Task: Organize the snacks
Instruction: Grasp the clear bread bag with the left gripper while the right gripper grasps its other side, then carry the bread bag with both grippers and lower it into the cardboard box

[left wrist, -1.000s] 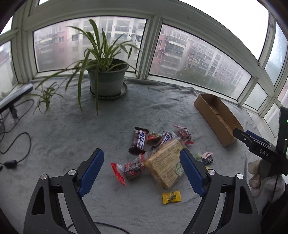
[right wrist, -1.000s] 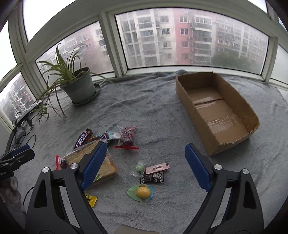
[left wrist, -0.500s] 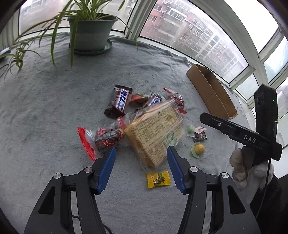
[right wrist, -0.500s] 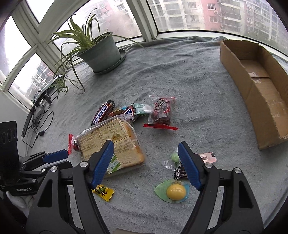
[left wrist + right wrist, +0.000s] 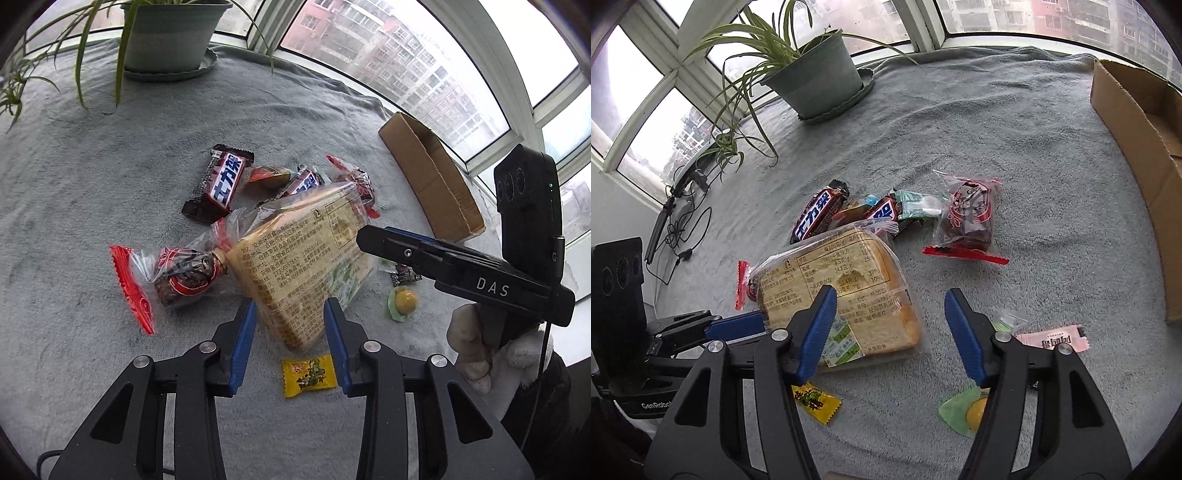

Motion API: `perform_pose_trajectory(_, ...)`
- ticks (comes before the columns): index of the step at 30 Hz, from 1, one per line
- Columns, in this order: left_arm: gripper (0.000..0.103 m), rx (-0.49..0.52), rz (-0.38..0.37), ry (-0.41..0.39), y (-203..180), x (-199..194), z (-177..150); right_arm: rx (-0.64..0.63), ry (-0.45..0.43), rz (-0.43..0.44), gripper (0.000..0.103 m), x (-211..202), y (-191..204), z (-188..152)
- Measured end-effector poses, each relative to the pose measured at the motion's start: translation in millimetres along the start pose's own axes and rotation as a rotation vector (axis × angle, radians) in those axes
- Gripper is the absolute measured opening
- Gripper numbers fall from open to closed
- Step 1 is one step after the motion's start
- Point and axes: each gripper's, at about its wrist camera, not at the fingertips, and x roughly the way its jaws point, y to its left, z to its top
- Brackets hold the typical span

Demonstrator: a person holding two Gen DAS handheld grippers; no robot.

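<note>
A clear bag of sliced bread (image 5: pixel 306 258) lies on the grey blanket (image 5: pixel 92 177), also in the right wrist view (image 5: pixel 842 295). My left gripper (image 5: pixel 290 319) has its jaws either side of the bag's near corner, partly closed; contact is unclear. My right gripper (image 5: pixel 888 306) is open above the bag's right end and shows in the left wrist view (image 5: pixel 384 240). Around lie chocolate bars (image 5: pixel 221 182), red-sealed snack bags (image 5: pixel 177 273) (image 5: pixel 967 218), a yellow candy (image 5: pixel 308 374) and a yolk-coloured sweet (image 5: pixel 402 301). The open cardboard box (image 5: pixel 1141 147) sits right.
A potted spider plant (image 5: pixel 816 77) stands at the back by the windows. Cables and a power strip (image 5: pixel 676 225) lie at the left edge. A pink sachet (image 5: pixel 1052 338) and a green packet (image 5: pixel 919 205) lie on the blanket.
Both grippers moved down and in toward the bread bag. My left jaws narrowed around the bag's near corner; my right jaws narrowed somewhat and came over its other end.
</note>
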Motion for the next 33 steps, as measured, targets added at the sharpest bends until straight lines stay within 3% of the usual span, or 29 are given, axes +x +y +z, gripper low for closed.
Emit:
perform_pose_trajectory(9, 0.033, -0.005, 0.01, 0.011, 2.7, 9.6, 2.0, 0.006, 0.032, 0.073, 0.059, 12.5, 1.5, 2.9)
perform_pose_trajectory(21, 0.033, 0.02, 0.036, -0.003, -3.7, 7.6, 3.6, 0.009, 0.021, 0.076, 0.056, -0.1, 7.8, -1.7)
perform_pose_trajectory(33, 0.033, 0.114, -0.001, -0.095, -40.7, -19.8, 28.3, 0.023, -0.124, 0.032, 0.056, -70.8, 1.4, 4.2)
